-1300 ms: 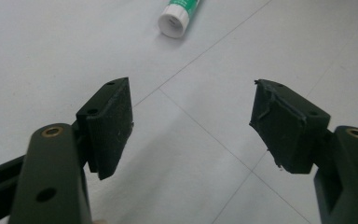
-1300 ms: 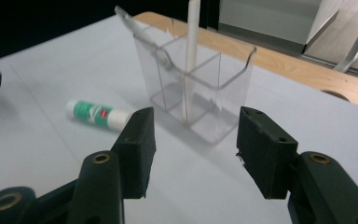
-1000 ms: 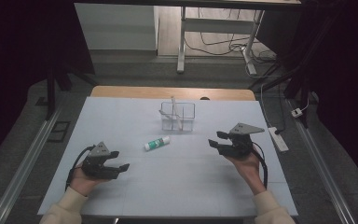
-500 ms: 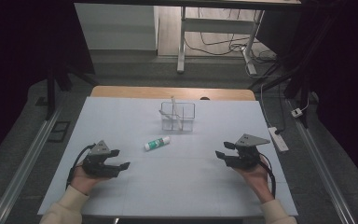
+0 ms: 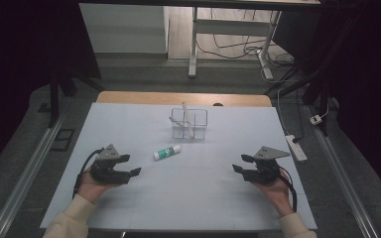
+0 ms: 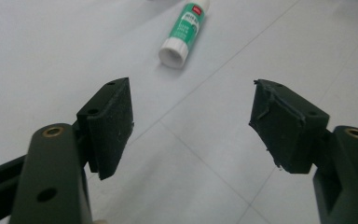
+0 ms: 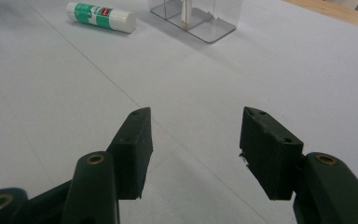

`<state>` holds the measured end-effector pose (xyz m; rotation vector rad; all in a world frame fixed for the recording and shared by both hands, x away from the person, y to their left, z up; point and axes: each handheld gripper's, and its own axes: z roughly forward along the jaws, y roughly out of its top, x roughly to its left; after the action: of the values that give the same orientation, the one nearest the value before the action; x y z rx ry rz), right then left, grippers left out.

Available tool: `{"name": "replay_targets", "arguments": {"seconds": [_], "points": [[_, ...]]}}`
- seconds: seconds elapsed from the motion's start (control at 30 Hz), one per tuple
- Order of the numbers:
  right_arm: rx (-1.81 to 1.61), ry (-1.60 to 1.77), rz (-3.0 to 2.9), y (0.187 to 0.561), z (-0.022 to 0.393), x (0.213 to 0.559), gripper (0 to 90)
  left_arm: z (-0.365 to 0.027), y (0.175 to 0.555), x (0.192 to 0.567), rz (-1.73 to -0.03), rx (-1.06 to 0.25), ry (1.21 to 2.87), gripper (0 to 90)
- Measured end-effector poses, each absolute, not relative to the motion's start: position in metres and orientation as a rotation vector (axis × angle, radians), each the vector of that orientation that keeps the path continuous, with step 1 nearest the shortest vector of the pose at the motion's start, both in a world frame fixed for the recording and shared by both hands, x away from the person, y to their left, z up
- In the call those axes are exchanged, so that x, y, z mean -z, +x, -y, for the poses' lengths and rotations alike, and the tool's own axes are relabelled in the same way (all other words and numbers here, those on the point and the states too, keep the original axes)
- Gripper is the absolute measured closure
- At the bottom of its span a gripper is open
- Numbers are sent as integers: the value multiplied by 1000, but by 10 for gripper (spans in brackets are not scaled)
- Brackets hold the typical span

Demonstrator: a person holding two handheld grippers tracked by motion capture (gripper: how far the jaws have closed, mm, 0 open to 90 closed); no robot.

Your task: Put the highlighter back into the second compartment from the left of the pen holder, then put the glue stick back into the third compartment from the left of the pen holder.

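A green and white glue stick [image 5: 167, 152] lies on its side near the middle of the white table top [image 5: 188, 198]. Behind it stands a clear plastic holder [image 5: 189, 124] with a thin stick upright inside. My left gripper [image 5: 133, 165] rests low at the left, open and empty, its jaws aimed toward the glue stick [image 6: 183, 26] a short way ahead. At the right, my right gripper [image 5: 240, 163] is also open with nothing between its jaws. From there the glue stick [image 7: 100, 17] and the holder [image 7: 193, 16] lie far ahead.
A white power strip [image 5: 296, 147] lies by the table's right edge, with cables on the floor behind. A wooden strip [image 5: 183, 98] borders the far edge. Metal rails [image 5: 22, 178] run along both sides of the table.
The right hand has come down and toward the near edge, settling lower by the table. The left hand has stayed where it was. The glue stick and holder have not moved.
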<state>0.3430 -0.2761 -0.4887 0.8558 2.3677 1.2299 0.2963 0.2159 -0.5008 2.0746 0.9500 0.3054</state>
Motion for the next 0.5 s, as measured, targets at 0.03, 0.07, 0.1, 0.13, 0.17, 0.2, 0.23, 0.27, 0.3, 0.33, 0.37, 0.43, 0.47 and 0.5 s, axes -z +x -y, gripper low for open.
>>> {"name": "replay_targets", "arguments": {"seconds": [0.03,0.07,0.1,0.13,0.17,0.2,0.23,0.27,0.3,0.33,0.37,0.43,0.47,0.5], "points": [[-1229,855,-2367,343,277,488,431,-215,297,500,-949,-306,2077,297],[-1226,856,-2367,342,278,488,431,-215,298,499,-947,-307,2077,297],[-1229,856,-2366,342,278,488,430,-214,299,499,-946,-306,2077,297],[-1233,856,-2363,342,279,488,431,-214,300,498,-946,-303,2078,298],[-1234,858,-2362,342,279,488,430,-213,301,498,-946,-302,2079,297],[-1235,860,-2361,342,279,488,430,-212,301,497,-946,-300,2079,298],[-1232,859,-2364,342,280,488,430,-212,303,496,-943,-297,2086,298],[-1233,859,-2363,343,280,488,430,-211,304,496,-944,-295,2085,298],[-1231,860,-2365,343,280,488,430,-209,306,496,-943,-294,2085,298],[-1229,861,-2367,343,280,489,429,-208,307,495,-939,-291,2091,299],[-1228,863,-2365,342,279,489,429,-206,309,494,-936,-290,2098,299],[-1224,863,-2368,342,279,489,429,-203,312,492,-928,-286,2104,298],[-1223,864,-2369,342,280,489,429,-201,314,491,-920,-282,2109,298],[-1221,864,-2370,341,280,489,429,-199,315,490,-919,-279,2110,298]]}}
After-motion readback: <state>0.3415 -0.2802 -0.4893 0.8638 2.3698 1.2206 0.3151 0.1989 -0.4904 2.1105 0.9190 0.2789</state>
